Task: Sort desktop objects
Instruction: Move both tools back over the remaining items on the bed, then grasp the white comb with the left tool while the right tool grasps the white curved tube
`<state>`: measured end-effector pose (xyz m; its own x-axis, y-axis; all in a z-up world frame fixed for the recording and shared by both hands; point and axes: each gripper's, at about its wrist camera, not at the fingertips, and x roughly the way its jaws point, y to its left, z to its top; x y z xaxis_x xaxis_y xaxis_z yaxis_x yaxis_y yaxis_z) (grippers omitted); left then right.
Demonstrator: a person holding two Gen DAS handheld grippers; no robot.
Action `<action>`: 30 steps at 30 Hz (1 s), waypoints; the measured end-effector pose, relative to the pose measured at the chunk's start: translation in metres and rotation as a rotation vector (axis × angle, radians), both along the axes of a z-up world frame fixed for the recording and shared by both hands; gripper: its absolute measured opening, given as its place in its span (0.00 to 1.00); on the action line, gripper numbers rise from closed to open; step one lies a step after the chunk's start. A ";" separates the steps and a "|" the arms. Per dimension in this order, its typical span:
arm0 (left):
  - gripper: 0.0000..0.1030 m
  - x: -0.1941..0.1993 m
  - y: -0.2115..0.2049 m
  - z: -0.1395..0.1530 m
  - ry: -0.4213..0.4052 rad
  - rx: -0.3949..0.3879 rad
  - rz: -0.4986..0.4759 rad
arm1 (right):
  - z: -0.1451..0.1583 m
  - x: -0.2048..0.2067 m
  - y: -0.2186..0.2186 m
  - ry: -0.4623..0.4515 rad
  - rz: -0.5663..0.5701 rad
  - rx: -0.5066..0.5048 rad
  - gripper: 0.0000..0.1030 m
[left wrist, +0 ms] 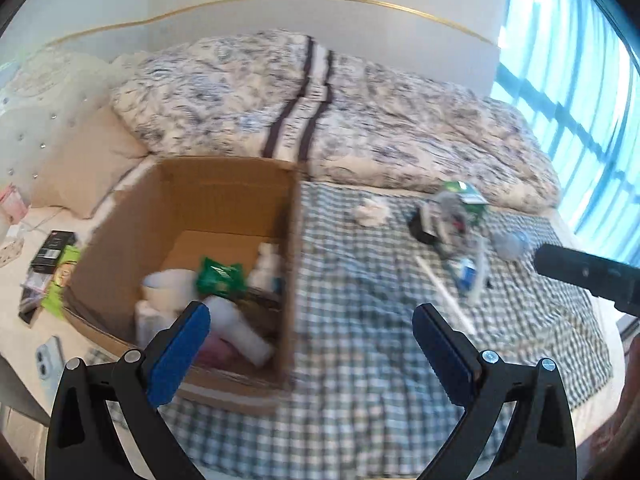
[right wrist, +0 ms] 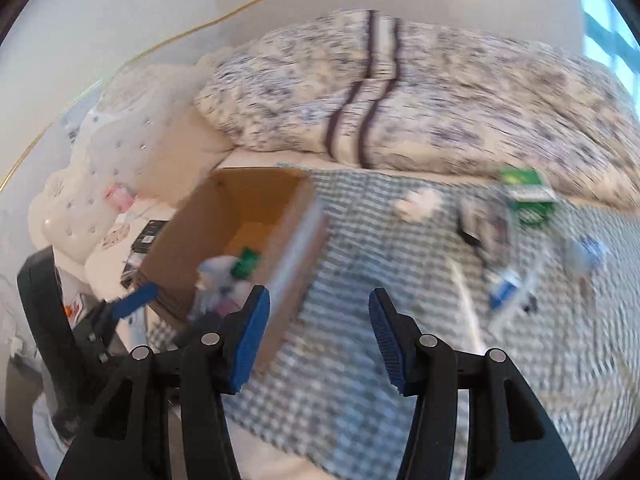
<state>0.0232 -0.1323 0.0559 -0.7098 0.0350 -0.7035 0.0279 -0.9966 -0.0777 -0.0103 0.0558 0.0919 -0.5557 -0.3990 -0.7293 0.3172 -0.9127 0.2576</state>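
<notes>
An open cardboard box [left wrist: 224,200] stands on a checked cloth [left wrist: 360,340] on the bed; it holds a green packet [left wrist: 220,276], white bottles [left wrist: 240,328] and other items. The box also shows in the right wrist view [right wrist: 240,208]. A pile of loose items [left wrist: 452,224] lies on the cloth at the right, with a green box [right wrist: 528,190], a crumpled tissue [left wrist: 370,212] and a blue-white item [right wrist: 506,288]. My left gripper [left wrist: 312,316] is open and empty over the box's near right corner. My right gripper [right wrist: 318,300] is open and empty above the cloth.
A patterned quilt [left wrist: 360,120] lies behind the cloth. Boxes and packets [left wrist: 54,256] and a phone [left wrist: 48,360] lie left of the box. A window [left wrist: 580,120] is at the right. The left gripper shows at the lower left of the right wrist view [right wrist: 132,300].
</notes>
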 end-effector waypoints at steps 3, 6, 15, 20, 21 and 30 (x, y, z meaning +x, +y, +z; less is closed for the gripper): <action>1.00 -0.003 0.038 -0.012 -0.044 0.011 -0.032 | -0.007 0.017 0.057 -0.017 -0.094 0.011 0.50; 1.00 -0.009 0.069 -0.026 -0.085 0.032 -0.050 | -0.015 0.024 0.107 -0.037 -0.174 0.001 0.50; 1.00 -0.063 0.147 -0.095 -0.205 0.020 -0.051 | -0.057 0.011 0.181 -0.086 -0.242 -0.024 0.50; 1.00 -0.106 0.167 -0.138 -0.267 0.056 -0.030 | -0.084 -0.005 0.199 -0.113 -0.249 -0.030 0.50; 1.00 -0.113 0.169 -0.146 -0.276 0.069 -0.027 | -0.090 -0.010 0.202 -0.119 -0.256 -0.033 0.50; 1.00 -0.138 0.197 -0.195 -0.223 -0.043 -0.068 | -0.141 -0.038 0.216 -0.182 -0.292 -0.036 0.50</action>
